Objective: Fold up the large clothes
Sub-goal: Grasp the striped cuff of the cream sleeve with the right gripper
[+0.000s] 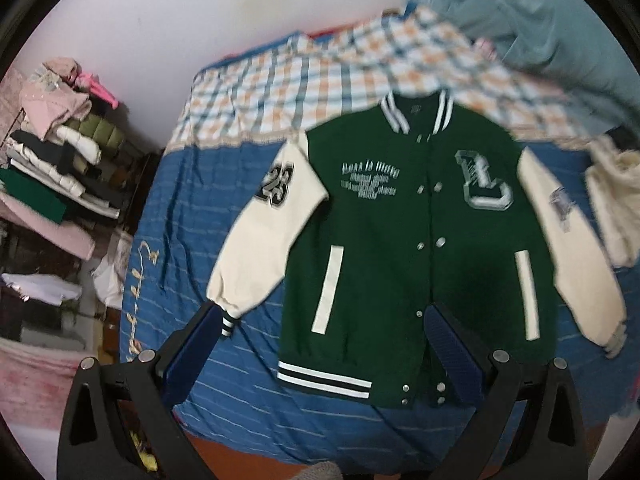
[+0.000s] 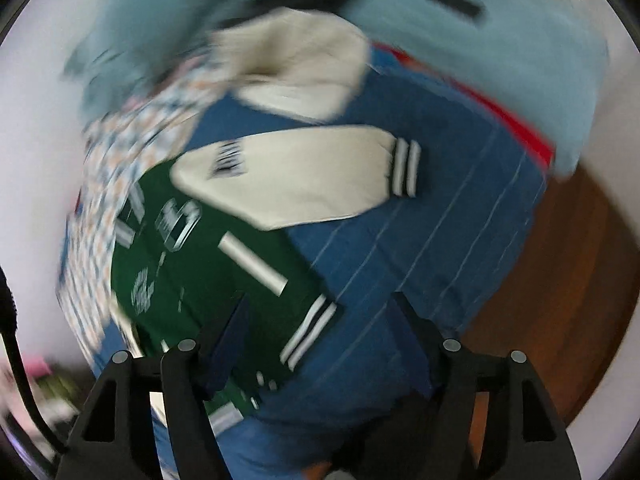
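Observation:
A green varsity jacket (image 1: 400, 248) with cream sleeves lies flat, front up, on a blue striped bedspread (image 1: 192, 208). Its sleeves spread outward; the left one carries a "23" patch (image 1: 276, 188). My left gripper (image 1: 324, 320) is open and empty, hovering above the jacket's striped hem (image 1: 324, 380). In the blurred right wrist view the jacket (image 2: 192, 272) lies at the left, its cream sleeve (image 2: 304, 176) stretched across the bedspread (image 2: 420, 240). My right gripper (image 2: 320, 316) is open and empty above the hem corner (image 2: 310, 332).
A checked blanket (image 1: 320, 76) and a light blue quilt (image 1: 520, 12) lie at the head of the bed. A cream garment (image 1: 616, 196) lies at the right. A rack of stacked clothes (image 1: 60, 168) stands left of the bed. Wooden floor (image 2: 560, 280) shows beside the bed.

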A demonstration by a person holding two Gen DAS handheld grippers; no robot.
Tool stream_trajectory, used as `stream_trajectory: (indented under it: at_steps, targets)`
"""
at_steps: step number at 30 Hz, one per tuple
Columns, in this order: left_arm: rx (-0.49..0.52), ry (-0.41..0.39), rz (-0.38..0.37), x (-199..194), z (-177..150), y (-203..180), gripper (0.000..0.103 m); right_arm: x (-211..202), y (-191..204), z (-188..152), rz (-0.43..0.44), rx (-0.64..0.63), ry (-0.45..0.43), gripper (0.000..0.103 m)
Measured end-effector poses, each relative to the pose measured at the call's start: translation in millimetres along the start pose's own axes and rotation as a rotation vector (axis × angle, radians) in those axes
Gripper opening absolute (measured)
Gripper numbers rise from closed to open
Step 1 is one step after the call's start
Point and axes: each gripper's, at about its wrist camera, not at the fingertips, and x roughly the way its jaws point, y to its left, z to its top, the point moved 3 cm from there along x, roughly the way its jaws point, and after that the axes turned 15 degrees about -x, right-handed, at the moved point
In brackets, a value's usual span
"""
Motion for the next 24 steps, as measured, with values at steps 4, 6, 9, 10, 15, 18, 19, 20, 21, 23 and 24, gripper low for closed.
stream_trajectory:
  at_steps: [4,6,9,10,15,18,19,20,21,23,24]
  targets:
    - [0.004,0.074,0.062,55.6,-12.0,-37.0,0.103,111.0,-78.5,25.1,0.078,0.197,0.057,0.072]
    - [0.006,0.112,0.094,82.9,-17.8,-53.7,0.103,157.3,-100.3,32.9,0.101,0.263,0.08,0.072]
    - [-0.016,0.135,0.111,114.1,-21.9,-72.9,0.103,223.2,-126.2,47.5,0.167,0.341,0.044,0.072]
    - [-0.021,0.14,0.114,123.0,-22.6,-79.9,0.103,239.8,-132.3,54.0,0.174,0.353,0.026,0.072]
    - [-0.061,0.135,0.13,167.8,-22.4,-98.1,0.103,263.7,-132.4,77.0,0.113,0.417,-0.075,0.067]
    - [-0.079,0.131,0.138,191.9,-19.8,-101.1,0.103,262.1,-116.6,96.6,0.038,0.37,-0.134,0.025]
    - [-0.083,0.13,0.144,200.6,-19.1,-98.7,0.103,260.3,-110.3,103.8,0.014,0.349,-0.153,0.021]
    - [-0.09,0.13,0.142,208.6,-18.2,-95.1,0.103,256.1,-102.1,110.8,-0.008,0.326,-0.168,0.019]
    - [-0.096,0.129,0.141,213.8,-17.2,-93.1,0.103,249.9,-92.1,117.9,-0.021,0.298,-0.184,0.019]
    - [-0.101,0.126,0.147,225.1,-15.3,-83.2,0.103,224.7,-60.4,133.3,-0.027,0.22,-0.236,0.018]
    - [-0.106,0.126,0.15,231.1,-13.4,-74.6,0.103,211.6,-44.4,139.5,-0.018,0.189,-0.259,0.018]
